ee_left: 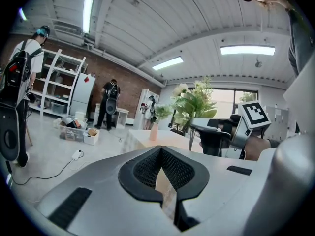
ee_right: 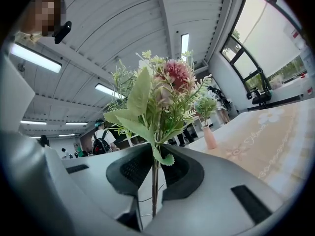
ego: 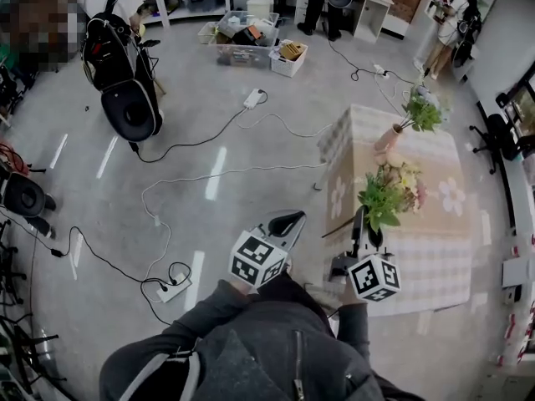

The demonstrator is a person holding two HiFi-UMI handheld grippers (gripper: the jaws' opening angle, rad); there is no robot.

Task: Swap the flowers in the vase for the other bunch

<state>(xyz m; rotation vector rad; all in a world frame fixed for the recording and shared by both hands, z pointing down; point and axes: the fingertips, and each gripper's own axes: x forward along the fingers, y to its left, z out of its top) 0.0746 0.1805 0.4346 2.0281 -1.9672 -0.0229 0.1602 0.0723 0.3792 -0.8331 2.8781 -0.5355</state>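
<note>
Nearest, the left gripper [ee_left: 161, 156] is seen with its dark ribbed pads pressed together and nothing between them. Just to its right, the right gripper [ee_right: 153, 171] is clamped on the thin, wiry stems [ee_right: 154, 191] of the replacement bunch [ego: 391, 192]. This bunch is held upright above the near part of the table [ego: 435, 303]. It is made up of broad matte leaves, feathery sprigs, a pink bloom and pale cream blossoms, all with the stiff look of artificial flowers. Both grippers are built as smooth grey moulded shells.

The table is covered by a soft, pale checked cloth [ego: 451, 165] printed with flower shapes. Farther off, toward the table's far edge, the vase [ego: 387, 140] is found: slim, pinkish, smooth-surfaced and narrow at the neck. The old bunch [ego: 422, 114], a spray of small-leaved greenery, is still lodged in it.

Progress is judged to be early. The new bunch has been taken in hand, but the old one has not yet been drawn out. The fresh stems remain to be threaded into the narrow neck.
</note>
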